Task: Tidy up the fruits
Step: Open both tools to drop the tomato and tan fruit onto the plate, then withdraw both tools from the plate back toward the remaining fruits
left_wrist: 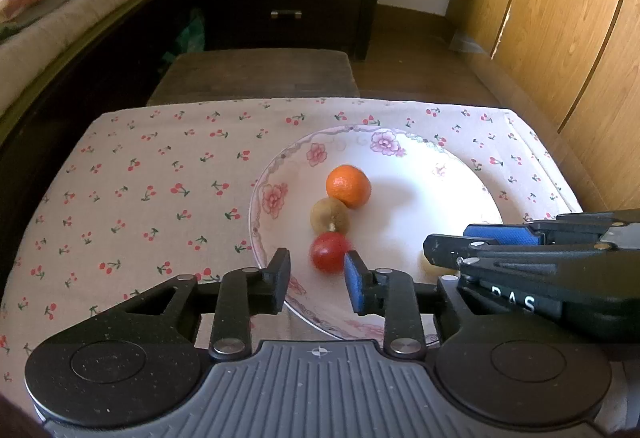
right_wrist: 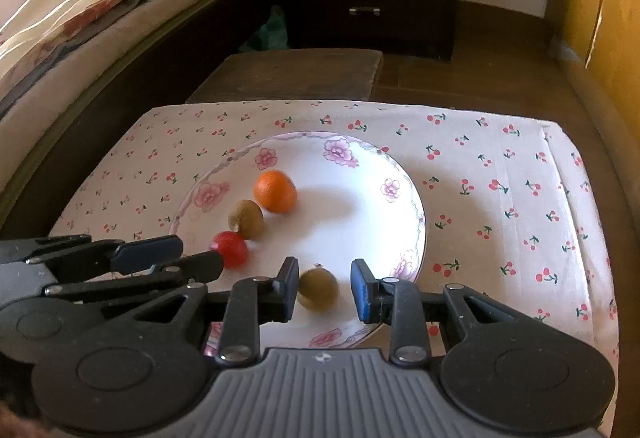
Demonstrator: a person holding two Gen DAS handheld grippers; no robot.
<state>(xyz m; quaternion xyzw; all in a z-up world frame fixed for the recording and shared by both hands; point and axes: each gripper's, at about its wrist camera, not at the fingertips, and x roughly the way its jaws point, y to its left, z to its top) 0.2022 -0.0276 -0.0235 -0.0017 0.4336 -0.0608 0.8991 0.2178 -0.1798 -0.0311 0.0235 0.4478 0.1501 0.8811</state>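
Your left tool (left_wrist: 316, 278) stands apart around the tomato (left_wrist: 328, 257), your right tool (right_wrist: 324, 288) apart around the near kiwi (right_wrist: 318, 289) (both on the plate (right_wrist: 360, 222)), so withdraw each straight back without nudging the row.

A low table draped in a cherry-print cloth (left_wrist: 160, 174) carries a single flower-rimmed white plate (left_wrist: 440, 198), set toward the 3 o'clock side of the cloth in the left wrist view and nearer its centre in the right wrist view (right_wrist: 360, 222). The cloth covers the whole top and folds down over the right edge. Behind the table, at 12 o'clock, stands a dark wooden stool (left_wrist: 256, 74).
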